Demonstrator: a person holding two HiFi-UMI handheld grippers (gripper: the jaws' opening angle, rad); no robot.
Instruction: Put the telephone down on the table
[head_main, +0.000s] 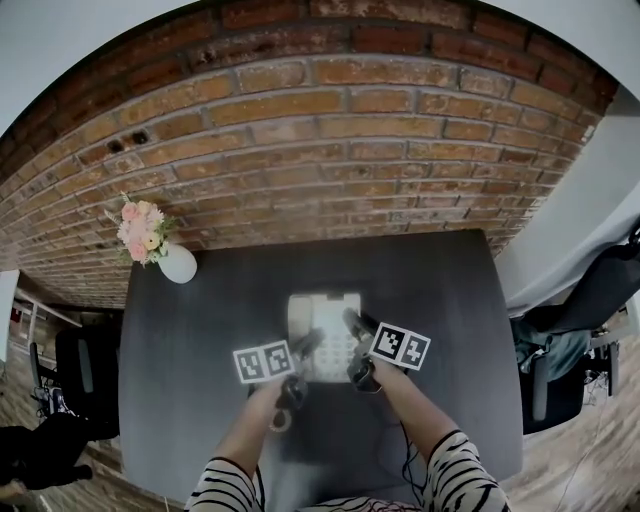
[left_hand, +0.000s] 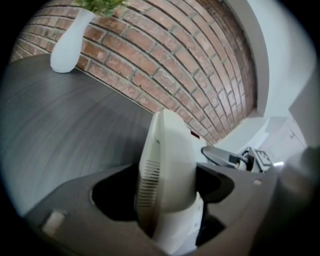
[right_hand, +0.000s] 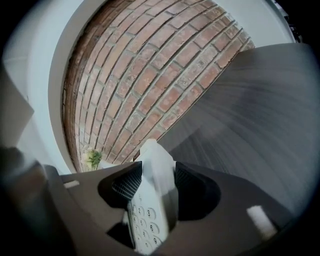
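Where the dark table (head_main: 200, 340) meets a red brick wall (head_main: 330, 150), a white vase (head_main: 178, 264) of pink flowers (head_main: 140, 228) stands at the far left corner. Just left of centre, the left gripper (head_main: 306, 344), with a square-marker cube (head_main: 263, 361) on it, reaches in from a striped sleeve (head_main: 225, 487). Its own view shows both jaws pressed tight against the left side of a white telephone (left_hand: 167, 170), gripping its curved, ribbed casing. The telephone (head_main: 322, 318) sits over the middle of the table, between the two grippers; whether its base touches the tabletop cannot be told. Its numbered keypad (right_hand: 145, 222) shows in the right gripper view. Just right of centre, the right gripper (head_main: 353, 324) is likewise clamped onto the telephone, jaws closed on its right edge. Far right, beyond the table edge, stands a dark office chair (head_main: 590, 300).
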